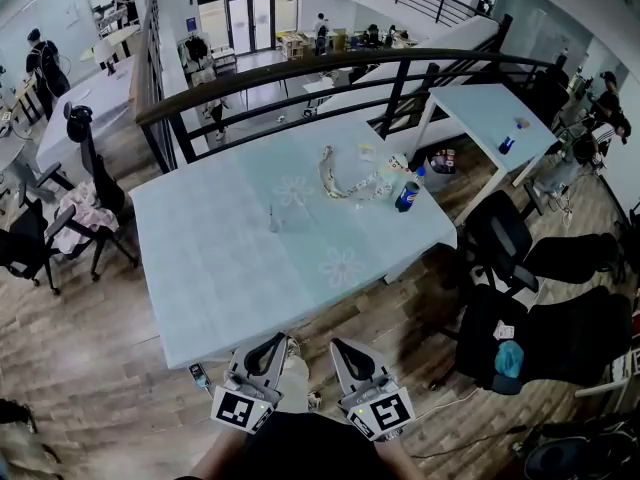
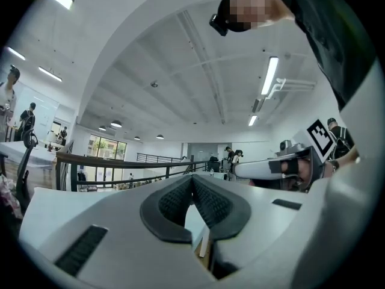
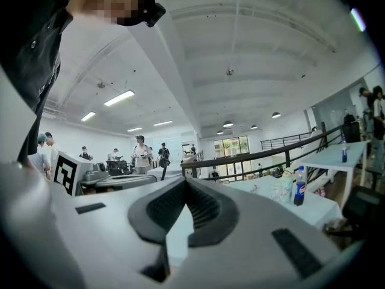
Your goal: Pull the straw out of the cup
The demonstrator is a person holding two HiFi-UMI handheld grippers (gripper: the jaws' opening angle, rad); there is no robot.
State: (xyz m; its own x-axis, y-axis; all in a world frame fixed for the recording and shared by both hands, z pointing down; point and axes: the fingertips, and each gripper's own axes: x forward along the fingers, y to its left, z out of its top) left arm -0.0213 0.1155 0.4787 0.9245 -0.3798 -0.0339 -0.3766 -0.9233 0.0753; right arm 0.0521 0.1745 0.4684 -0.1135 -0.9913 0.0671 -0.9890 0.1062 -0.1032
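On the pale blue table, near its middle, stands a small clear cup; a thin straw seems to rise from it, but it is too small to tell well. Both grippers hang at the near edge, short of the table and far from the cup. My left gripper is shut and holds nothing, with its pads meeting at the tips. Next to it my right gripper is shut and holds nothing too. Neither gripper view shows the cup.
A blue soda bottle and a crumpled clear wrapper lie at the table's far right. A black railing runs behind the table. Black office chairs stand to the right, others to the left. A second table is at the far right.
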